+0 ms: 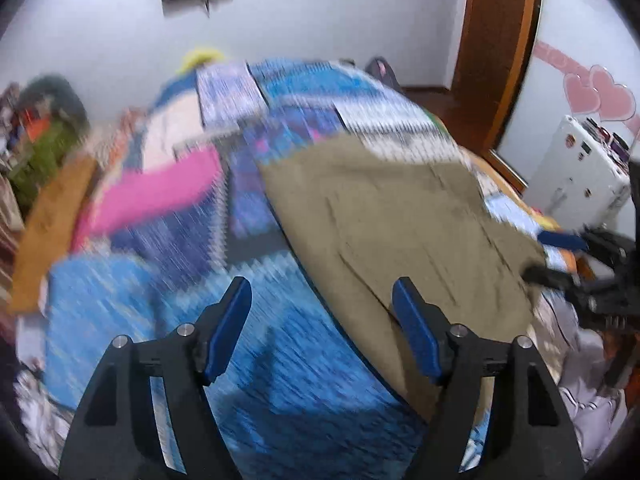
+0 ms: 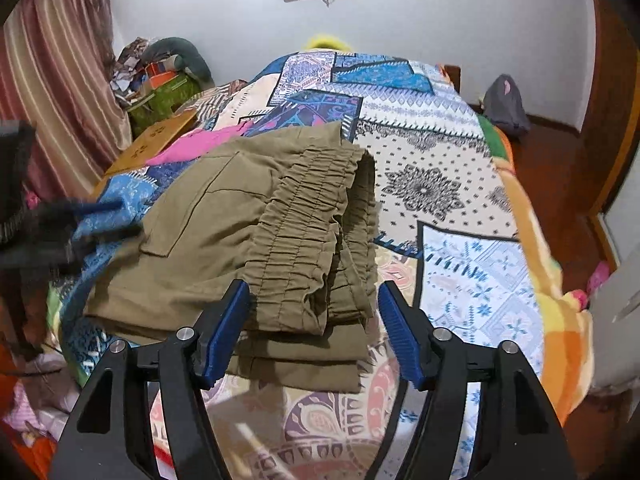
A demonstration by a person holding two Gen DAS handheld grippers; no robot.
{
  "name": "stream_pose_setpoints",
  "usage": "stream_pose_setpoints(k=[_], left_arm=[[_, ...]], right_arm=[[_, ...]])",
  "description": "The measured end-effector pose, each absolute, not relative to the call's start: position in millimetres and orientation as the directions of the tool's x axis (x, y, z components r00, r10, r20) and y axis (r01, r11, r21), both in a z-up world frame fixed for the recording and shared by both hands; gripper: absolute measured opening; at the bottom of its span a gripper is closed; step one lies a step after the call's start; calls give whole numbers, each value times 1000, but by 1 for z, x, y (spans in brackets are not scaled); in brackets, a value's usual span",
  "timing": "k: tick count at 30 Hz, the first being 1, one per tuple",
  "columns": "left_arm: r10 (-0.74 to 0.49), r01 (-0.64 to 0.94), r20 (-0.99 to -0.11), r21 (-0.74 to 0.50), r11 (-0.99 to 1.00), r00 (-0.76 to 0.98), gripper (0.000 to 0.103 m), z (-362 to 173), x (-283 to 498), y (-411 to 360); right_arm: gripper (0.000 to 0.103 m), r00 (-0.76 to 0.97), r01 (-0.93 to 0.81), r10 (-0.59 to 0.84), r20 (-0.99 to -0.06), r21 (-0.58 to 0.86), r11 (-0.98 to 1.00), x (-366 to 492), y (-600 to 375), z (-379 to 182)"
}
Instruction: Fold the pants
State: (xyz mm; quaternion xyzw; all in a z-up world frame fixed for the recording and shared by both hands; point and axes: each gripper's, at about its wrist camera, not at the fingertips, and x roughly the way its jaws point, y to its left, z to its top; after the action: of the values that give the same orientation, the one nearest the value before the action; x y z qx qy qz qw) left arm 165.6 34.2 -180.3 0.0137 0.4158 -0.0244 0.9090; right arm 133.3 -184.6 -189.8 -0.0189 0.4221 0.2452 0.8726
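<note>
The olive-brown pants (image 2: pixel 248 240) lie folded in a stack on the patterned bedspread (image 2: pixel 472 264), elastic waistband on top toward my right gripper. My right gripper (image 2: pixel 314 300) is open and empty, its blue pads on either side of the waistband's near edge, just above it. In the blurred left wrist view the pants (image 1: pixel 400 232) lie to the right. My left gripper (image 1: pixel 322 300) is open and empty above the blue bedspread (image 1: pixel 120 300), left of the pants. The right gripper (image 1: pixel 560 256) shows at the pants' far right edge; the left gripper (image 2: pixel 100 220) shows blurred at the left.
A pink garment (image 2: pixel 200 144) and a tan cardboard piece (image 2: pixel 156 140) lie on the bed beyond the pants. Bags and clutter (image 2: pixel 160 80) stand by the curtain (image 2: pixel 60 80). A white appliance (image 1: pixel 580 168) and a wooden door frame (image 1: pixel 500 40) are to the right.
</note>
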Motion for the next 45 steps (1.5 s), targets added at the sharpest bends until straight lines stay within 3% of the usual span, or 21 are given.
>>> stream_pose_setpoints(k=[5,12,17,26,29,34,42,45], left_arm=[[18,26,-729,48,999,684,74,-161,204,61],[-7,29,-787,13,1000,617,73,-187,272,79],[-67,32,-856,-59,998,513,57,-227,320,86],[-217,51,-897,-214,975,386,49,-277,373,94],[-171,72,-902,-155,985,396,44,-277,379,88],[-38,51,-895,-17,999,444,44,-277,363,95],[15,-76,-886,-22,997,462,44,-270,319,140],[76,-106,-882,30,994,465,44,-270,304,147]], right_arm=[[63,535,-400,418,-734,215,891,132,-189,-189],[64,507,-383,439,-742,262,886,137,-189,-200],[65,477,-399,457,-751,278,874,147,-192,-205],[67,437,-416,489,-755,313,854,166,-197,-215],[68,436,-427,480,-761,294,855,174,-198,-215],[68,448,-438,431,-783,228,869,199,-201,-218],[68,389,-468,426,-817,223,855,261,-205,-236],[68,404,-476,383,-830,167,863,279,-200,-241]])
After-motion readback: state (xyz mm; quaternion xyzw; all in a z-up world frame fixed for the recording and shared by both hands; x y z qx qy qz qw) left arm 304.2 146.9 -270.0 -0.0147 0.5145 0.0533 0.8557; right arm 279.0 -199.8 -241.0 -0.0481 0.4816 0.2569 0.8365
